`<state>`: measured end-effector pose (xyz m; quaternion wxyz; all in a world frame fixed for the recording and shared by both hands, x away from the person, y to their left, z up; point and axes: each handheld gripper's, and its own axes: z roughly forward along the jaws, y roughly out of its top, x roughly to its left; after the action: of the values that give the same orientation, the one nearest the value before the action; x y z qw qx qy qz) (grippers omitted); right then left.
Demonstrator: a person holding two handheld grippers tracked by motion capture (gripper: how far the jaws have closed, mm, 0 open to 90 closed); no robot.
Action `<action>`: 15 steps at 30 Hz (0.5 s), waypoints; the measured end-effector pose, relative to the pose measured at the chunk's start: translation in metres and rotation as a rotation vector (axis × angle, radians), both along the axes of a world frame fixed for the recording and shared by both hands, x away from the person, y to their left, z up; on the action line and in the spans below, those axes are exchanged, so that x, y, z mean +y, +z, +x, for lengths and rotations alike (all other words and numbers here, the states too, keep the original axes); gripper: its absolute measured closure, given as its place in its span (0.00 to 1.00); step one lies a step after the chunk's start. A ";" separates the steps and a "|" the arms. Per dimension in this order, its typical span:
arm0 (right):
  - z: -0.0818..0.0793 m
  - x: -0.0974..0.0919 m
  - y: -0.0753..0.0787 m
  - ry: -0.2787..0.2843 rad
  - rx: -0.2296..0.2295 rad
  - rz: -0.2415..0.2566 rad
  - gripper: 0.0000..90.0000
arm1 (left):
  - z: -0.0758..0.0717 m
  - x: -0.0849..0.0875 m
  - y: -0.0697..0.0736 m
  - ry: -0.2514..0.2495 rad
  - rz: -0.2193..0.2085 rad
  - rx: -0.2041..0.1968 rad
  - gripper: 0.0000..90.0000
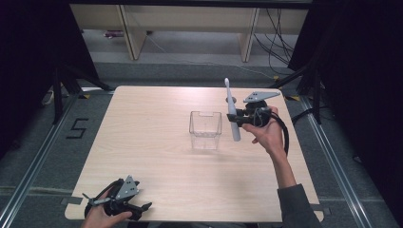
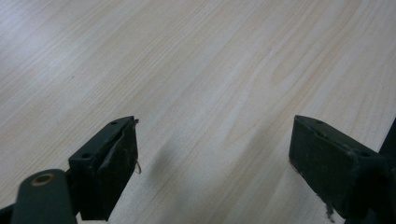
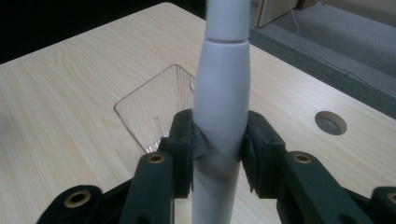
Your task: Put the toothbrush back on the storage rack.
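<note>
A: What's the setting?

B: One pale wood-grain worktop (image 1: 157, 142) on a grey floor, black curtains at both sides, and light wooden furniture legs and loose cables behind. Near the worktop's far right edge sits one round hole (image 3: 330, 122).

A: And on it?

B: One clear, square plastic container (image 1: 206, 129), near the middle. One white electric toothbrush (image 1: 232, 111) is held off the surface, roughly upright, just to the right of the container.

A: The tools?

B: Two. The right tool (image 3: 219, 147) has its jaws clamped on the toothbrush handle. The left tool (image 2: 212, 154) sits at the near left corner, jaws spread wide with bare wood between them.
</note>
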<state>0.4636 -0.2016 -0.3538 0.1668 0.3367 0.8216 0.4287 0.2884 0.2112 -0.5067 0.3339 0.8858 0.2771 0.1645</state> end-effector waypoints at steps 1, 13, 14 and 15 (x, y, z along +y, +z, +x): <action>0.002 0.001 0.002 0.005 -0.018 -0.004 0.75 | 0.000 0.000 0.000 0.000 -0.001 0.000 0.17; 0.008 0.020 0.018 0.017 -0.011 0.009 0.75 | 0.000 0.000 0.000 0.002 -0.002 0.001 0.17; 0.009 0.021 0.019 0.025 -0.018 0.001 0.75 | 0.000 0.000 0.000 0.001 -0.003 0.006 0.17; 0.010 0.022 0.020 0.027 -0.020 0.006 0.75 | 0.000 0.000 0.000 0.001 -0.003 0.006 0.17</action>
<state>0.4733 -0.1791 -0.3336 0.1681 0.3221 0.8230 0.4366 0.2880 0.2112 -0.5068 0.3344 0.8856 0.2788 0.1616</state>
